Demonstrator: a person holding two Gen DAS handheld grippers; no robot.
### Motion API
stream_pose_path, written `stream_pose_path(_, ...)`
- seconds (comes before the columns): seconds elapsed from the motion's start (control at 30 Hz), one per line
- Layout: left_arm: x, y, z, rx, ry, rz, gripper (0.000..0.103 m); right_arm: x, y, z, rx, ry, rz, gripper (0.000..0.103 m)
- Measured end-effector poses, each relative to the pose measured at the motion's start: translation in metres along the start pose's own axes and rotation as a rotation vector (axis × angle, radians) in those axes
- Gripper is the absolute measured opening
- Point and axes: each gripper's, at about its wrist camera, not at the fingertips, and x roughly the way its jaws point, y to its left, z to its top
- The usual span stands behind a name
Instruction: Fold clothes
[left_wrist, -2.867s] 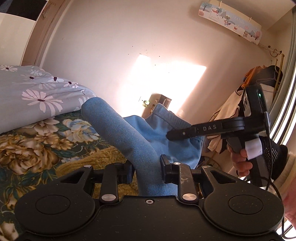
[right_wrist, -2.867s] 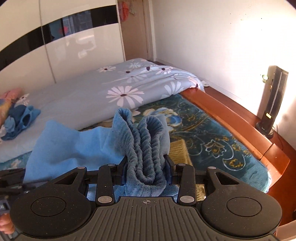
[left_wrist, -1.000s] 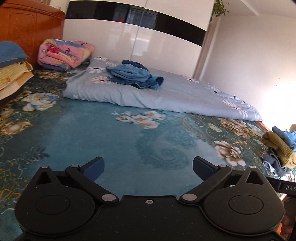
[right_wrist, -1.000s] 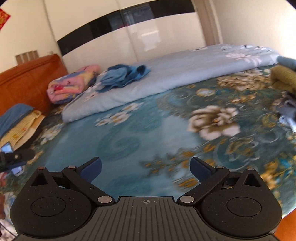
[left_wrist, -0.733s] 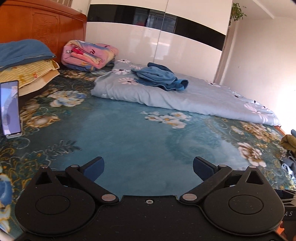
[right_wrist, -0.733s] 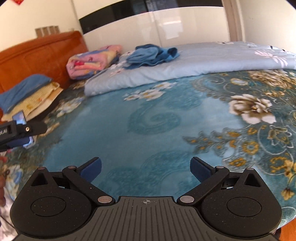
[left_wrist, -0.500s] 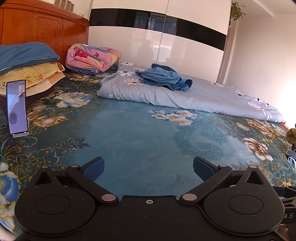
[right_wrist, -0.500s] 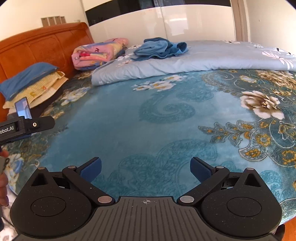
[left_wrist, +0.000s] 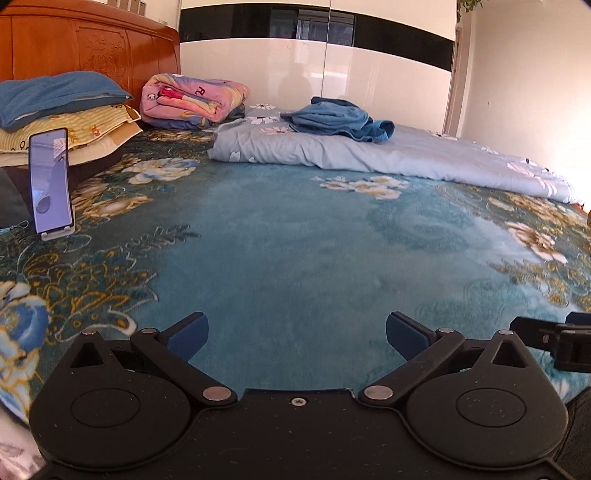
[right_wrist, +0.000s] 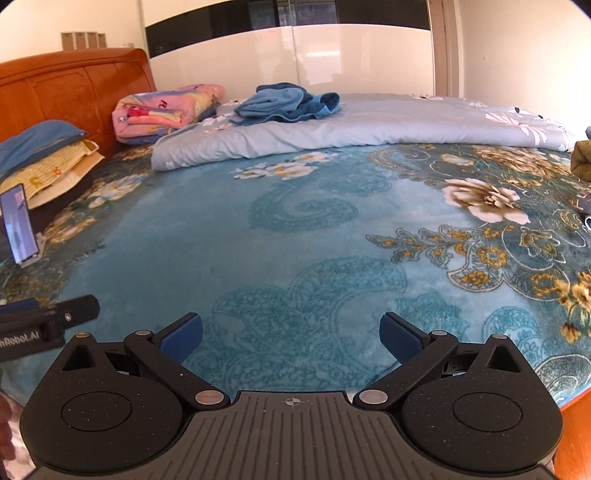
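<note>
Your left gripper hangs low over the bed, jaws spread wide with nothing between the blue pads. Your right gripper matches it — jaws wide apart, empty, only bedspread showing in the gap. The two sit side by side: the right gripper's tip pokes in at the right edge of the left wrist view, and the left one's black finger shows at the left edge of the right wrist view.

Beneath both lies the teal floral bedspread, flat and bare in front of you.

The clothes — a rumpled heap of blue garments — rest well away from both grippers, on top of the pale blue daisy-print quilt that runs along the far side of the bed. In the right wrist view the same blue heap sits near the quilt's headboard end.

To its left, a folded pink blanket lies against the wooden headboard. Nearer you on the left, stacked pillows, blue on top, yellow-striped below. A phone stands upright on a small stand in front of them, screen lit.

At the right edge of the right wrist view, an olive-yellow piece of cloth sits on the bedspread, cut off by the frame.
</note>
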Motion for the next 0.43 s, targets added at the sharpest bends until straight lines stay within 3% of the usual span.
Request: stream_pose_path(0.43,-0.004,0.004,-0.005,-0.039,-0.025,0.056,0.102,-0.005,0.013,-0.010,-0.061,-0.004,0.011,0.103)
